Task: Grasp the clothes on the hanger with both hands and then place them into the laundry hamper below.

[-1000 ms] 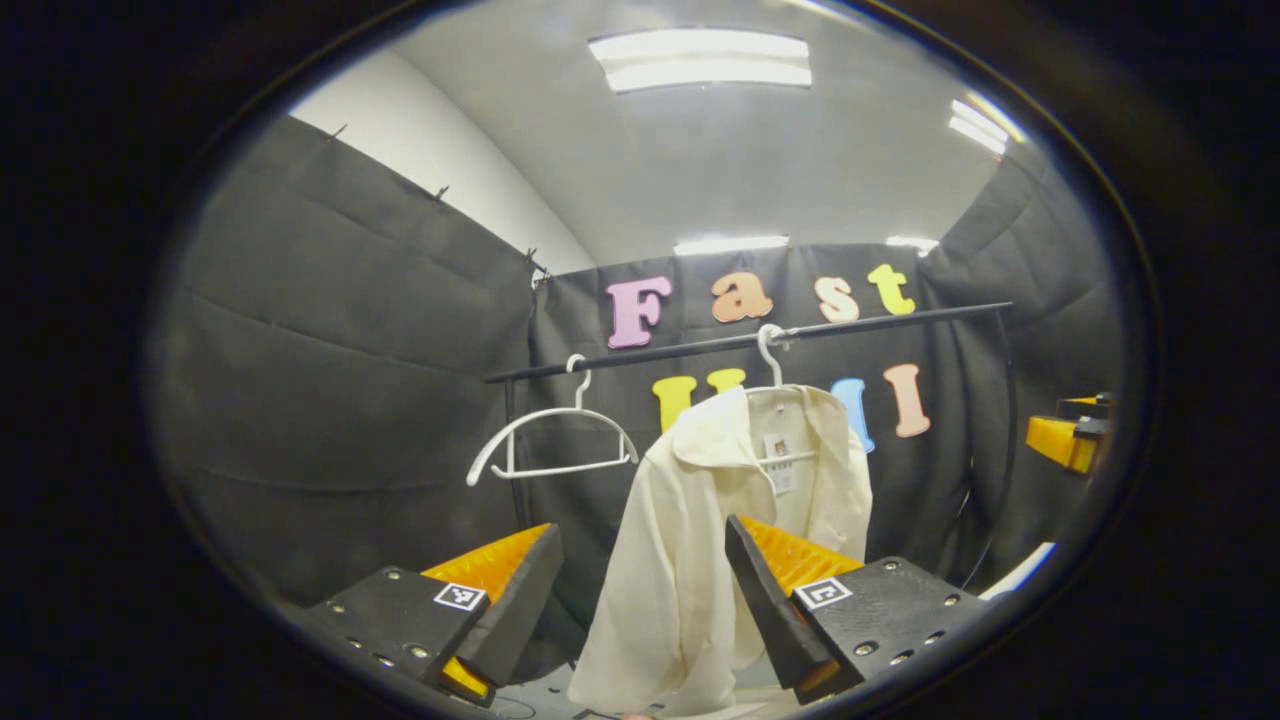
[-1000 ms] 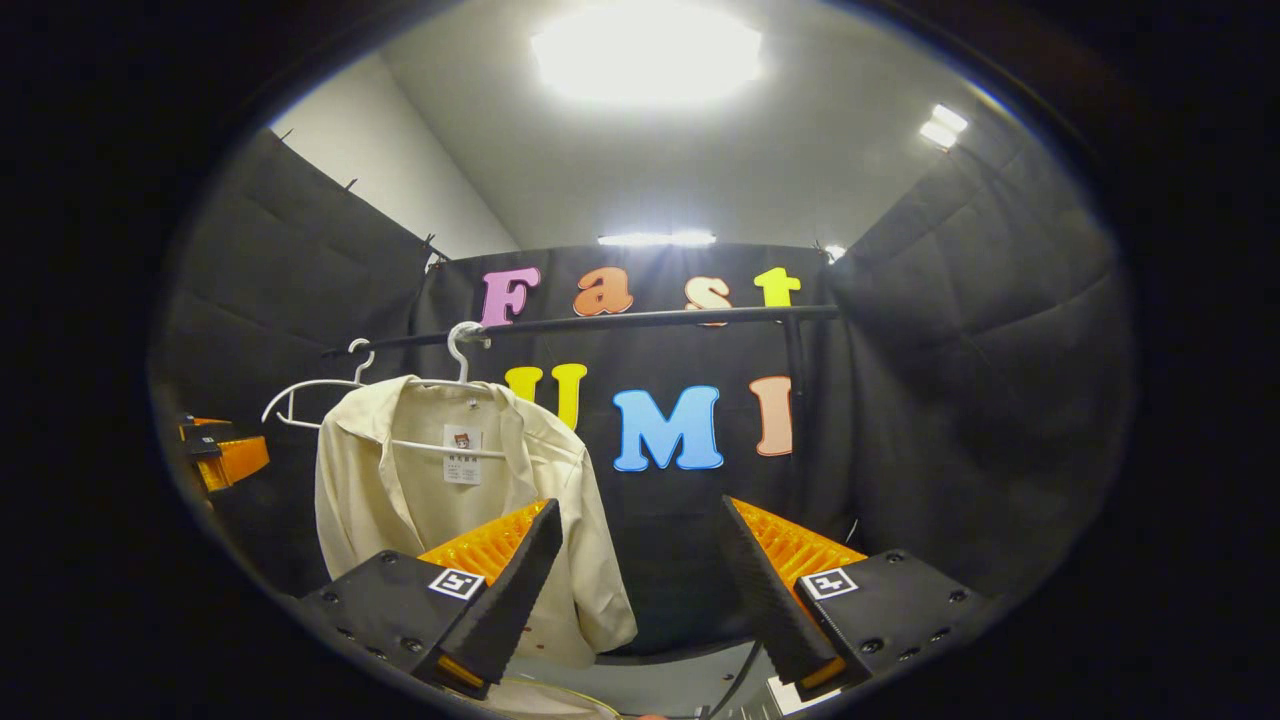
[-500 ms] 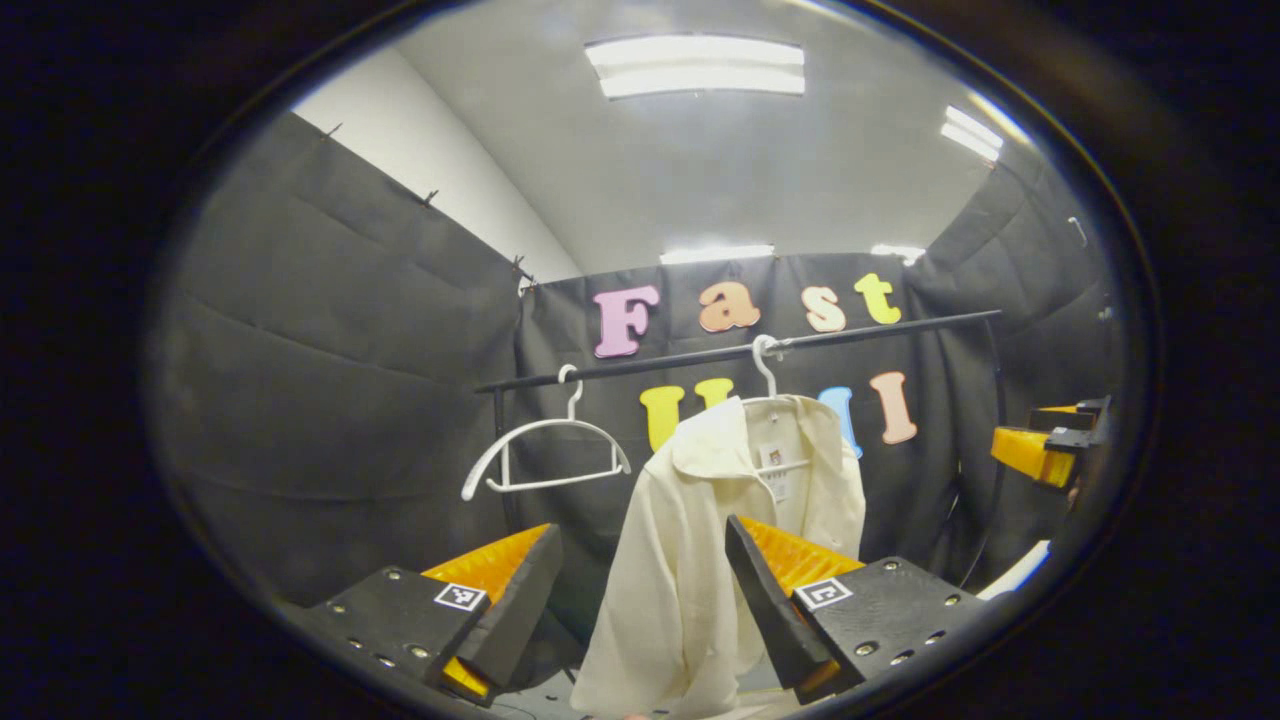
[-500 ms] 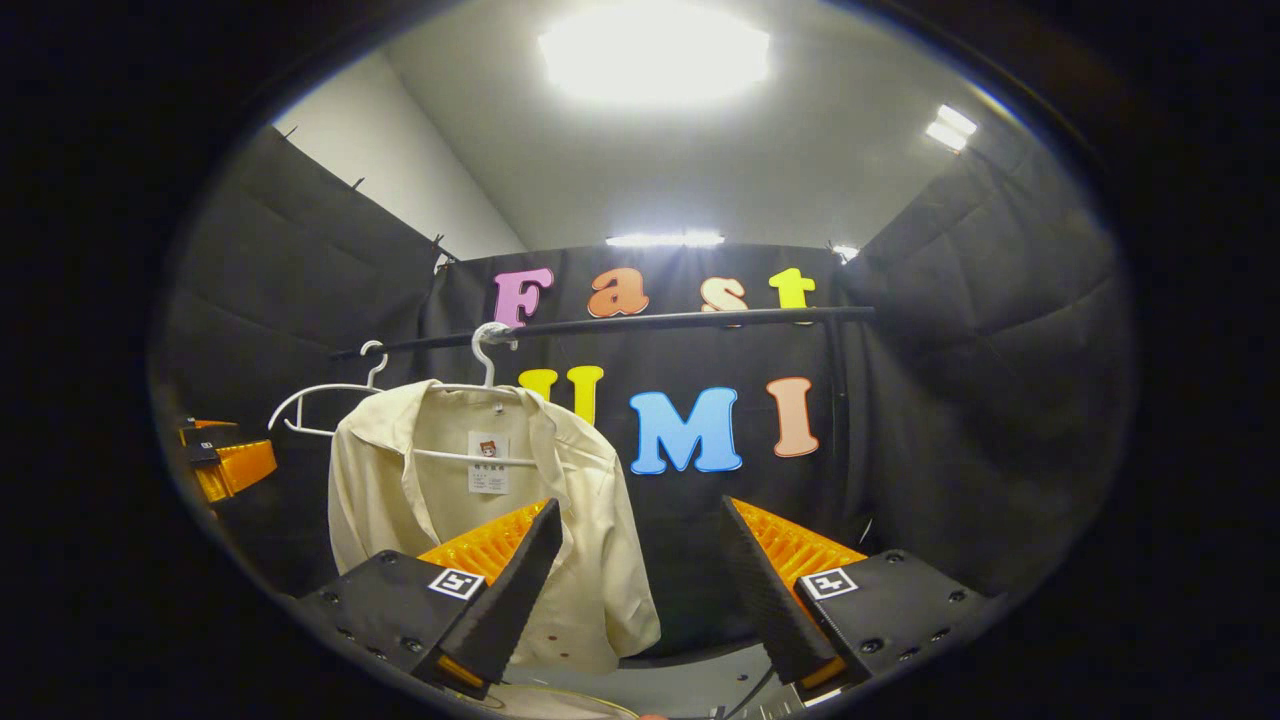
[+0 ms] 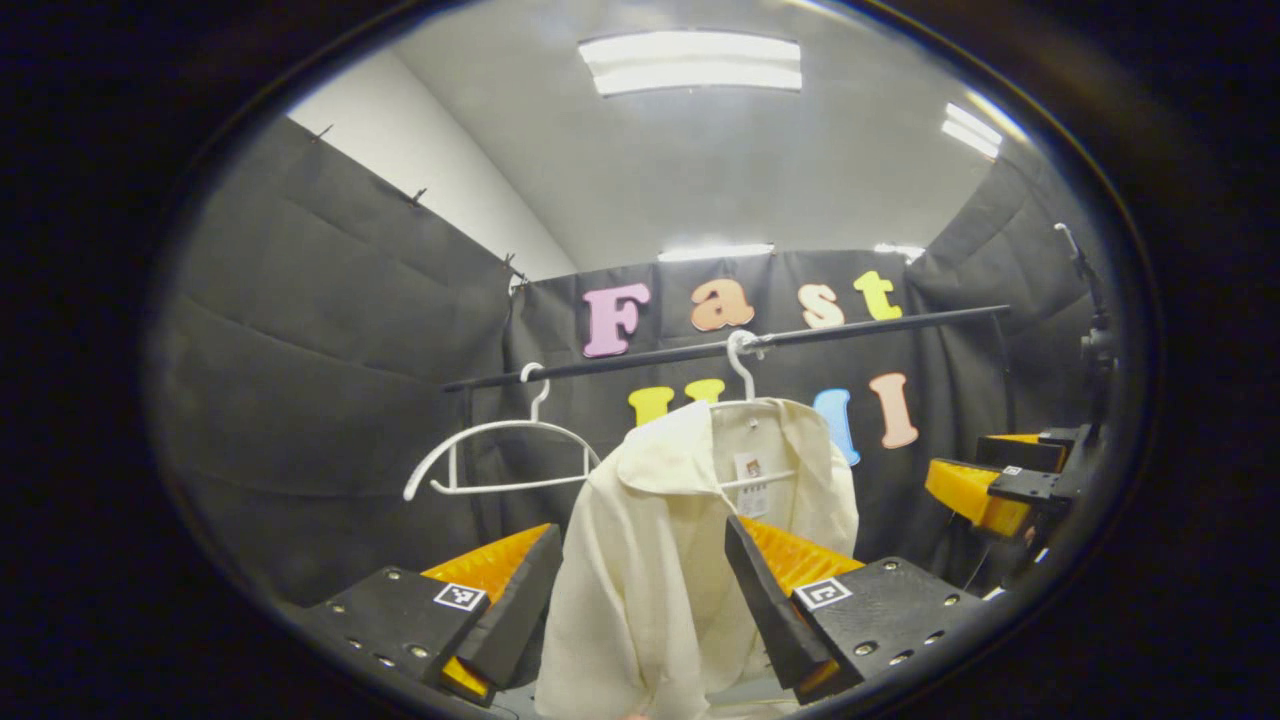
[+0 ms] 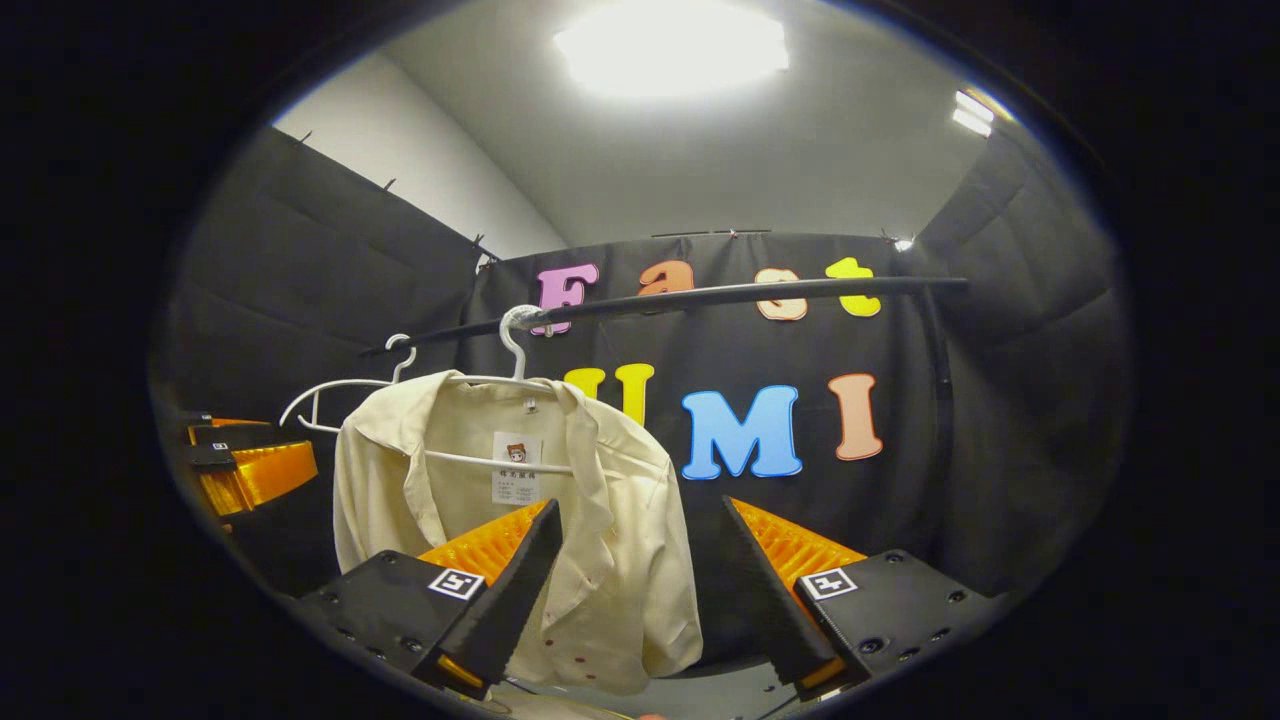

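A cream collared shirt [image 5: 660,560] hangs on a white hanger [image 5: 740,365] from a black rail [image 5: 860,325]. In the left gripper view my left gripper [image 5: 640,605] is open, the shirt's front hanging beyond the gap between its fingers and not touched. In the right gripper view the same shirt [image 6: 610,520] on its hanger [image 6: 513,345] hangs left of centre. My right gripper [image 6: 640,600] is open below and to the right of it, with nothing between its fingers. The right gripper [image 5: 985,490] also shows far right in the left gripper view; the left gripper [image 6: 245,470] shows far left in the right gripper view.
An empty white hanger [image 5: 500,455] hangs on the rail to the left of the shirt, also seen as the empty hanger [image 6: 335,395] in the right gripper view. The rail's upright post [image 6: 938,390] stands at the right. Black cloth walls close in on all sides.
Both grippers have moved closer to the shirt, which looks larger in both views. Each gripper shows bigger in the other's view. Both stay open.
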